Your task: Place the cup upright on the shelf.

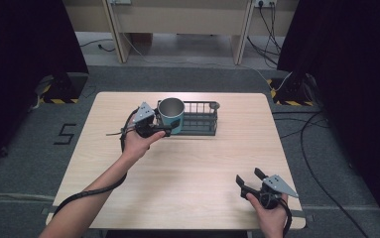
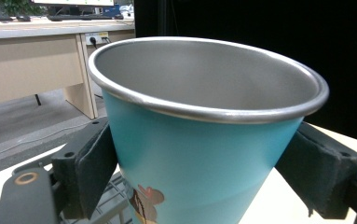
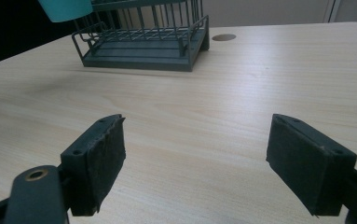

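In the left gripper view the teal cup's point(image 2: 199, 158) base runs off the bottom edge, and the printed figure low on its wall is cut short, too partial to read. In the right gripper view only the cup's bottom shows at the top edge, and the wire rack's point(image 3: 143, 46) upper bars are cropped there too.

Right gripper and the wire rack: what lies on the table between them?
Nothing: from the right gripper to the wire rack, bare wooden table, in the right gripper view.
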Action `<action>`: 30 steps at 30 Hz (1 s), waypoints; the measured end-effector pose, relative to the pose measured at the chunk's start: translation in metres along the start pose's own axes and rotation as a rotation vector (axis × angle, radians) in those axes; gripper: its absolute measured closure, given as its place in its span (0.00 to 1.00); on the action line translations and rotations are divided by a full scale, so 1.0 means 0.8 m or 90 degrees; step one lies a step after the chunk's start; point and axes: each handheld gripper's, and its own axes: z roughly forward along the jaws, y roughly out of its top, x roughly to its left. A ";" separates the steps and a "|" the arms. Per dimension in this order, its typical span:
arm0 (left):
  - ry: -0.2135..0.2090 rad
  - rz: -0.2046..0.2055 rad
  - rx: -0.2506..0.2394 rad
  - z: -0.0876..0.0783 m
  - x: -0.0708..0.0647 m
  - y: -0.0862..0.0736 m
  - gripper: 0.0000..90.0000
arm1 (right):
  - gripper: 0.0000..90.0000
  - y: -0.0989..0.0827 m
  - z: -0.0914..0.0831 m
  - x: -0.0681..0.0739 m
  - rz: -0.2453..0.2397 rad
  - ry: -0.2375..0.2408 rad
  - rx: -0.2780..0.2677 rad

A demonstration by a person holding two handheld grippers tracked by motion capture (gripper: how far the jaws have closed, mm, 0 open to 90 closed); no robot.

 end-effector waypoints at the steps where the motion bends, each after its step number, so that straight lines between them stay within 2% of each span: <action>1: 0.001 -0.001 -0.001 0.001 0.001 0.001 0.17 | 0.22 0.000 0.000 0.000 0.000 0.000 0.000; 13: 0.005 0.003 -0.005 0.017 0.005 0.017 0.17 | 0.22 0.000 0.000 0.000 0.001 0.001 -0.001; 30: 0.007 -0.005 -0.011 0.033 0.007 0.027 0.17 | 0.22 0.000 0.000 0.000 0.003 0.003 0.000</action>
